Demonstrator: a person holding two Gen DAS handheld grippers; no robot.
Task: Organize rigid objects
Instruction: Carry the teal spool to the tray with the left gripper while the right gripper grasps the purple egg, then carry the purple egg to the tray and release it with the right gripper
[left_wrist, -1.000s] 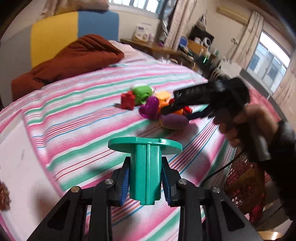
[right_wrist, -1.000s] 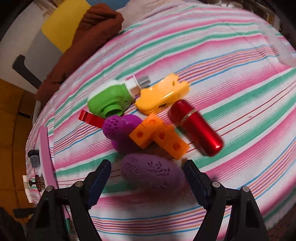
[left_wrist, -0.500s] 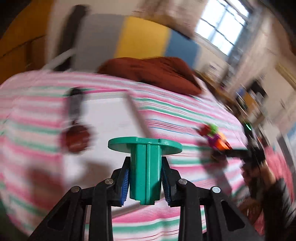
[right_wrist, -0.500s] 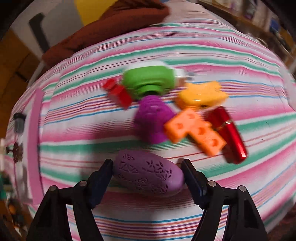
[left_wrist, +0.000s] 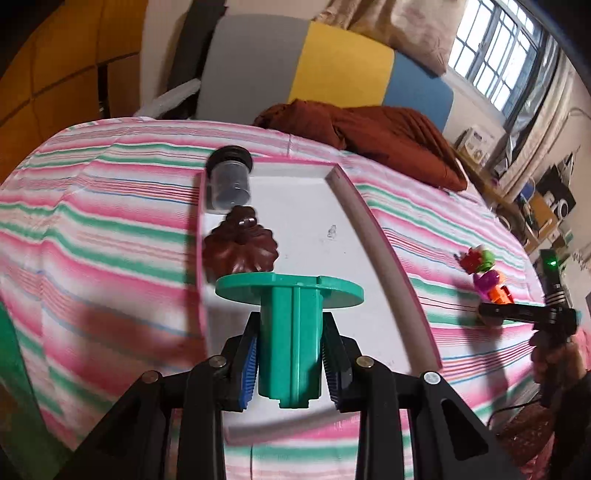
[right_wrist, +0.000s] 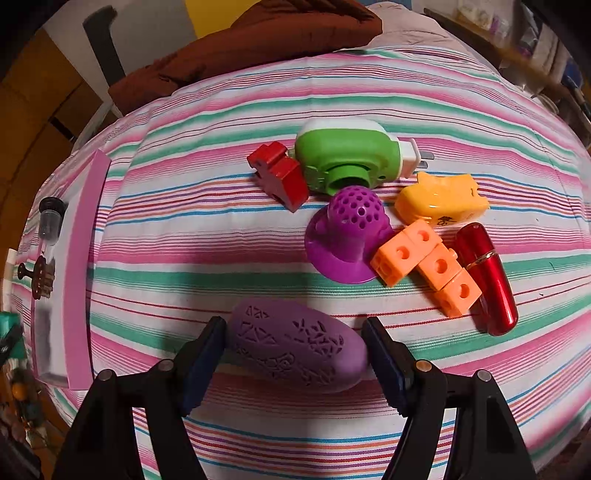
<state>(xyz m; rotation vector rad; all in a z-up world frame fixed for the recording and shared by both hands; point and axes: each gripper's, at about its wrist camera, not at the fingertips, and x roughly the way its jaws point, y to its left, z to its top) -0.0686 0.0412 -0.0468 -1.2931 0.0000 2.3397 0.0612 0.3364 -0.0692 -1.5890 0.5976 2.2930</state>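
Observation:
My left gripper (left_wrist: 290, 332) is shut on a green flanged piece (left_wrist: 290, 295) and holds it over the near part of a white tray with a pink rim (left_wrist: 314, 206). A clear vial with a black cap (left_wrist: 231, 181) and a brown flower-shaped piece (left_wrist: 240, 247) lie in the tray. My right gripper (right_wrist: 293, 328) points down at the striped bed, its pads against both ends of a purple patterned oval (right_wrist: 295, 343) that rests on the cover. The right gripper (left_wrist: 517, 314) also shows at the far right of the left wrist view.
Beyond the oval lies a cluster: red block (right_wrist: 279, 175), green plug (right_wrist: 347, 155), purple perforated cone (right_wrist: 351, 236), yellow piece (right_wrist: 439, 199), orange cubes (right_wrist: 424, 262), red tube (right_wrist: 487, 273). The tray (right_wrist: 79, 258) sits far left. A brown blanket (left_wrist: 388, 129) lies at the headboard.
My left gripper has swung with the green piece from facing the toy cluster to over the tray. My right gripper's jaws have narrowed onto the purple oval.

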